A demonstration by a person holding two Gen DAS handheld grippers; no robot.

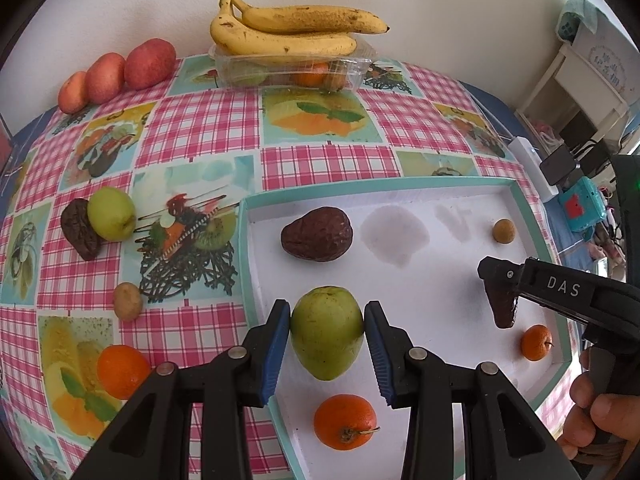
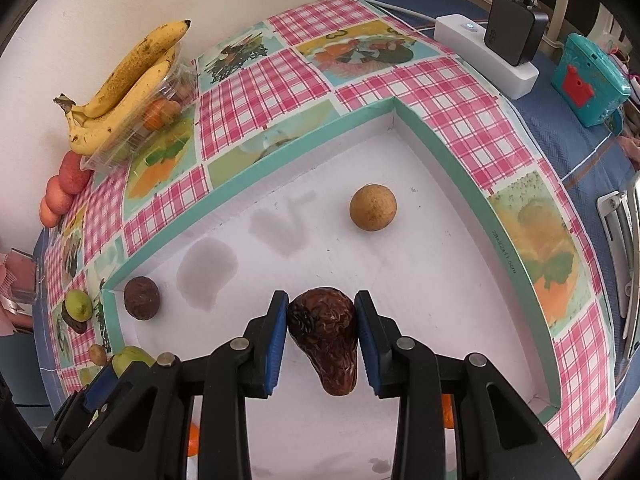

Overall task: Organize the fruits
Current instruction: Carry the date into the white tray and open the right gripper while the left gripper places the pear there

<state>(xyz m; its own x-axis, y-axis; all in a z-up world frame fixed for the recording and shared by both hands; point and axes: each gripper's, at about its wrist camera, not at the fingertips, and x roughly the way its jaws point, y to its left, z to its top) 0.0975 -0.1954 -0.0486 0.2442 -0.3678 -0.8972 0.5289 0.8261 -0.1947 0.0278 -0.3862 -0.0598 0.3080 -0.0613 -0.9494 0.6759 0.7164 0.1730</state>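
— Two fruits are gripped, yes?
— Yes. The left tool (image 1: 327, 330) has its blue pads pressed on a green pear-like fruit (image 1: 327, 332), and the right tool (image 2: 323, 330) is clamped on a wrinkled dark brown fruit (image 2: 325, 340). Both are over the white tray (image 1: 400, 186).
— What lies in that tray?
— Another wrinkled brown fruit (image 1: 317, 234), a small tan round fruit (image 1: 503, 231), and two oranges (image 1: 345, 422), one near each front corner.
— And outside it?
— On the checked surface (image 1: 192, 128), a clear plastic box (image 1: 288, 67) holds an orange and something green, with bananas (image 1: 288, 30) lying across its top. Three red fruits (image 1: 116, 74) sit by the wall; a green fruit touching a dark one (image 1: 96, 222), a small brown one (image 1: 127, 301) and an orange (image 1: 122, 370) lie left of the tray.
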